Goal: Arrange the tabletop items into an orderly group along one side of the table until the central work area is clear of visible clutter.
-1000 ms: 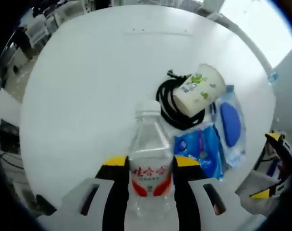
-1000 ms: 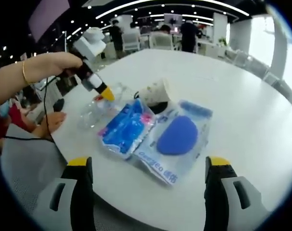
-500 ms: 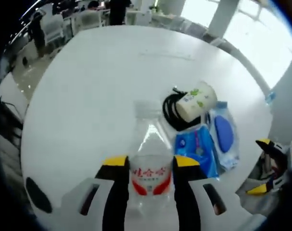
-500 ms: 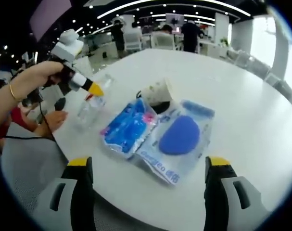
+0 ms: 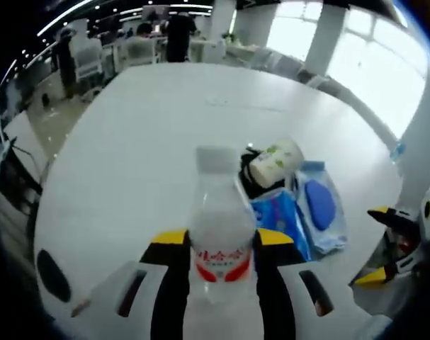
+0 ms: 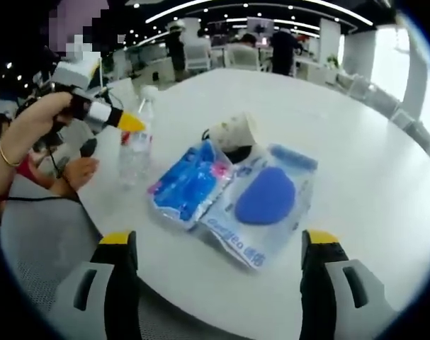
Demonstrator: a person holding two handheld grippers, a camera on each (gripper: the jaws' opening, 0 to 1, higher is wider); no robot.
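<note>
The clear water bottle (image 5: 222,234) with the red label is pinched between the jaws of the left gripper (image 5: 222,258), upright, and in the right gripper view it stands or hangs at the near-left edge of the round white table (image 6: 356,142); whether its base touches the top cannot be told. Holding it by the label band, around the wider body, keeps it vertical for setting down beside the rest of the group. Just right of the bottle lies the blue wipes pack (image 6: 190,185), and touching that pack on its far side is the clear pouch with a blue oval pad (image 6: 268,198). Behind these two, a tipped paper cup (image 6: 232,132) rests on a coil of black cable (image 5: 251,180). All four sit clustered near one edge, which suits the task's aim of an orderly group along one side. The right gripper (image 6: 218,262) hangs spread wide with nothing in it, off the table's near edge. The tabletop is smooth, glossy white. Beyond it is an open office with chairs, desks, ceiling lights, bright windows and people standing.
</note>
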